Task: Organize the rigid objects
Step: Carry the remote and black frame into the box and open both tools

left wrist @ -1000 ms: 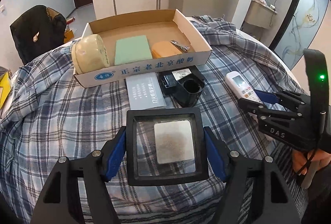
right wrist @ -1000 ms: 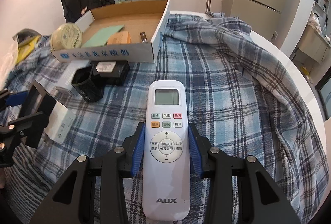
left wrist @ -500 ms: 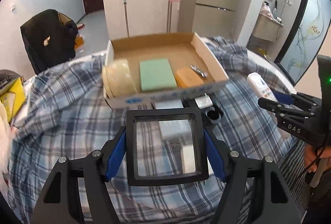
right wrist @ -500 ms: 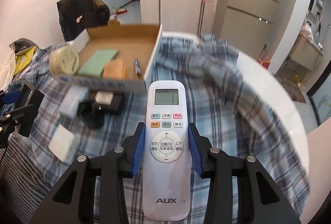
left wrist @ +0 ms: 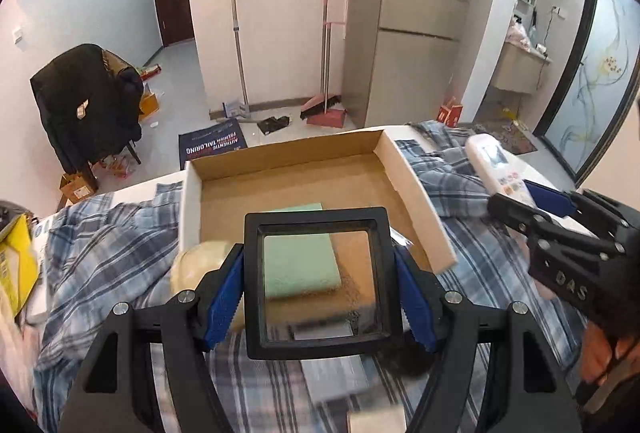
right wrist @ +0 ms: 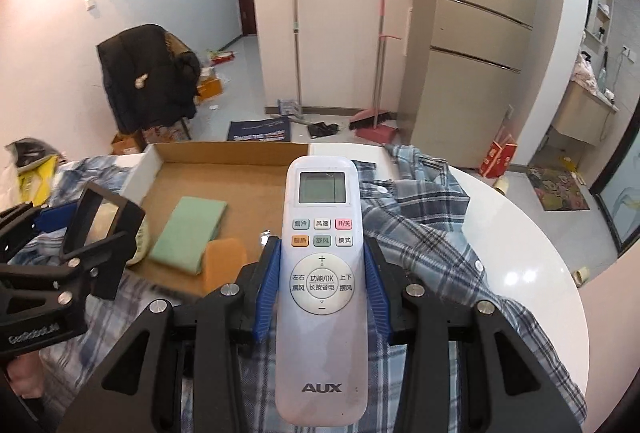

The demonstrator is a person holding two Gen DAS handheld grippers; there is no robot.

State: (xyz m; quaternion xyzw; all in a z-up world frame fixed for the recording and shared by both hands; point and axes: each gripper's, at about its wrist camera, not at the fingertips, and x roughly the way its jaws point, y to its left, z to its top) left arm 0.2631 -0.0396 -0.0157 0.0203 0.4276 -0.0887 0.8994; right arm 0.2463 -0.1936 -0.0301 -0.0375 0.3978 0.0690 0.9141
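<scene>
Right wrist | remote point(right wrist: 322, 273): white, AUX-branded, grey screen, coloured buttons

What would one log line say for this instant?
left tongs: shut on black square frame | right tongs: shut on AUX remote | both held above cardboard box

Remote point(right wrist: 322, 273) — glossy white plastic; box point(left wrist: 416, 201) — matt brown cardboard; tablecloth point(right wrist: 432, 233) was soft plaid cloth; frame point(left wrist: 318, 279) matt black.
</scene>
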